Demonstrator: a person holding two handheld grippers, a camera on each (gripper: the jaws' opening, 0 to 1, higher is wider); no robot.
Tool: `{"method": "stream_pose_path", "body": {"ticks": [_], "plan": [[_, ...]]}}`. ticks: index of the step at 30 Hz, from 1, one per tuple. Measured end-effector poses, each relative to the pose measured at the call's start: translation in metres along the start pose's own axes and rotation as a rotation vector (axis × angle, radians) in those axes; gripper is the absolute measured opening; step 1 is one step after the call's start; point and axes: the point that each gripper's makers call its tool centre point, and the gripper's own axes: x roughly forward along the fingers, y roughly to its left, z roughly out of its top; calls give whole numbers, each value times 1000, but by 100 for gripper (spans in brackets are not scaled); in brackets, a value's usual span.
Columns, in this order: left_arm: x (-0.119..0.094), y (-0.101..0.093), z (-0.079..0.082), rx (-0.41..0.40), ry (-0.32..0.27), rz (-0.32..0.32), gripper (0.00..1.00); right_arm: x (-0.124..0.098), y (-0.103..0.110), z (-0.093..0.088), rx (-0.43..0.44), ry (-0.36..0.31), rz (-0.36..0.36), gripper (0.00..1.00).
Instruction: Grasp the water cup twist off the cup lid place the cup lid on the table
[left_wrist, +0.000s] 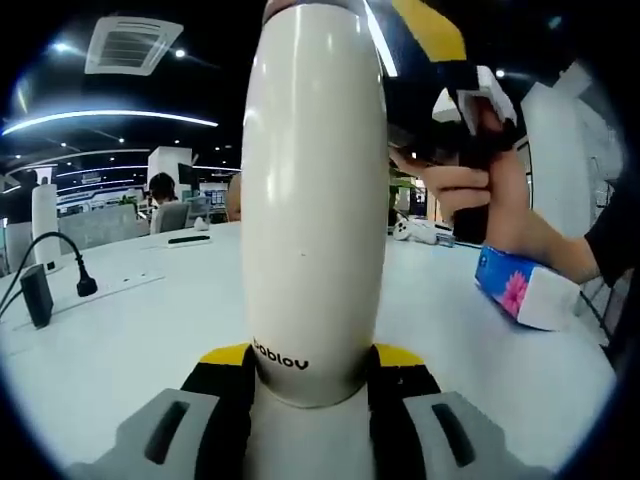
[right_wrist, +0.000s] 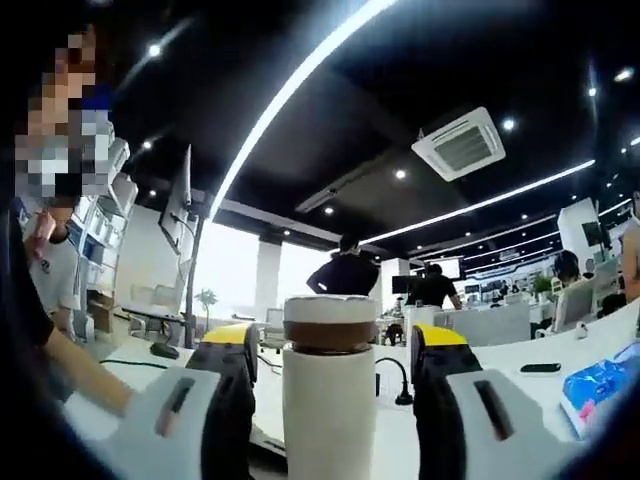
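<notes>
Left gripper view: left gripper (left_wrist: 312, 375) clamps the cream water cup (left_wrist: 315, 200), its top hidden. Right gripper (right_wrist: 333, 365) brackets the cup lid (right_wrist: 330, 322); contact unclear.

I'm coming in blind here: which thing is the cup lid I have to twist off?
Find the tall cream water cup standing on the white table, gripped low by the left tongs. The cup lid is its cream cap, above a brown ring, between the right tongs.

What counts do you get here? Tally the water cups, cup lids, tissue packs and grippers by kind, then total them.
water cup: 1
cup lid: 1
tissue pack: 1
grippers: 2, the left gripper and the right gripper
Total: 5
</notes>
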Motion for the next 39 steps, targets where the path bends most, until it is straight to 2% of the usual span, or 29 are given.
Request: {"method": "stream_pose_path", "body": {"ticks": [5,8,14,18,22,28,31,32,39], "plan": [[0,0,0,-1,1,2,46,-3,12,7,-21,-17,-12,62],[0,0,0,-1,2,3,46,-3,14,6,-49,-6,-42,62],[-1,0,0,-1,3,4,46,-2,17,2,-33,5,-62,62],[-1,0,0,-2,2,6,46,-5,11,1,-70,20,-124,62],[-1,0,-1,-2,2,6,46,-6,11,7,-82,4,-150,61],[-1,1,-1,-2,2,6,46,-5,6,3,-164,40,-228,58],[-1,1,-1,-2,2,6,46,-3,6,3,-156,33,-233,58],[-1,1,-1,-2,2,6,46,-3,3,2,-169,39,-258,58],[-1,1,-1,-2,3,5,46,4,-6,-1,-186,45,-311,56]]}}
